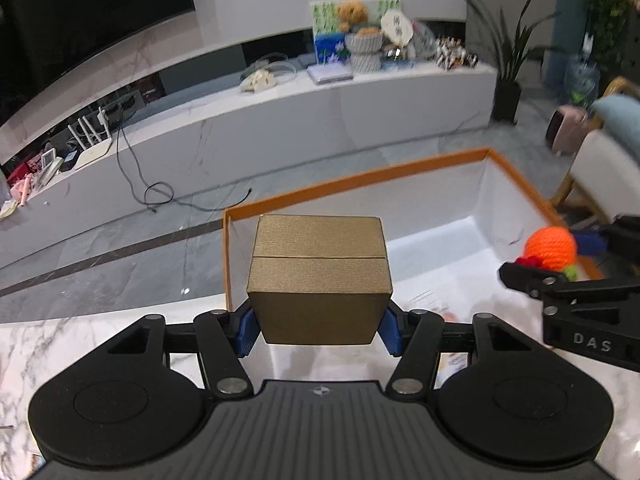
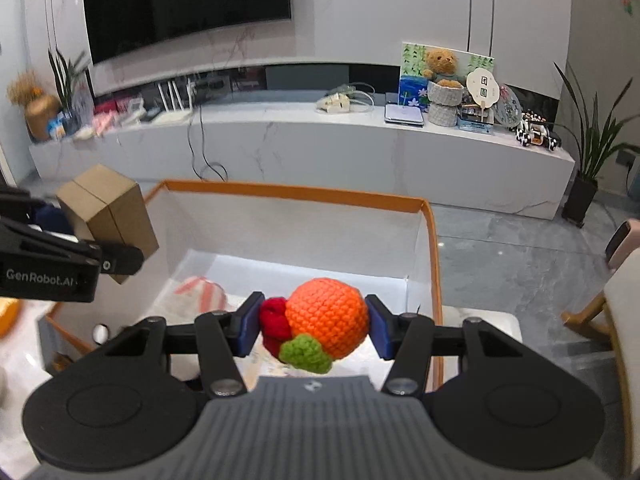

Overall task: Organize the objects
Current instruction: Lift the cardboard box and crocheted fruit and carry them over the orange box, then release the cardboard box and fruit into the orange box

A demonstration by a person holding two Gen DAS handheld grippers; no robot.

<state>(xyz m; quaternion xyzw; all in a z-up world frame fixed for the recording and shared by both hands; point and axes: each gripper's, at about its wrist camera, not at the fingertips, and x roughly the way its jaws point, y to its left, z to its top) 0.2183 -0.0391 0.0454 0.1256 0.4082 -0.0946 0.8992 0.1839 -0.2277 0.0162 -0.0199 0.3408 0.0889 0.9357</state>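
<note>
While my left tool [image 1: 318, 330] clamps a tan cardboard box [image 1: 319, 278] by its two sides between the blue pads [image 1: 246, 330], the box hangs clear of the marble tabletop [image 1: 80, 344], over the near left corner of an open storage box [image 1: 360, 180] with an orange rim and white inner walls. A seam runs across the top of the tan box, and it sits level in the grip.

My right tool [image 2: 312, 326] is closed on a crocheted orange ball [image 2: 328, 316] with a red knot and a green leaf on its near left side; the pads press it from left and right. It hangs above the inside of the storage box, towards the right half. In the left wrist view the same ball [image 1: 552, 248] shows at the right edge, well apart from the tan box.

Down on the storage box floor lies a pale cloth thing with red stripes [image 2: 202, 298], left of the ball and below it. Beyond the storage box stand a long white cabinet [image 2: 320, 148] and a dark television [image 2: 188, 0] on the wall.
</note>
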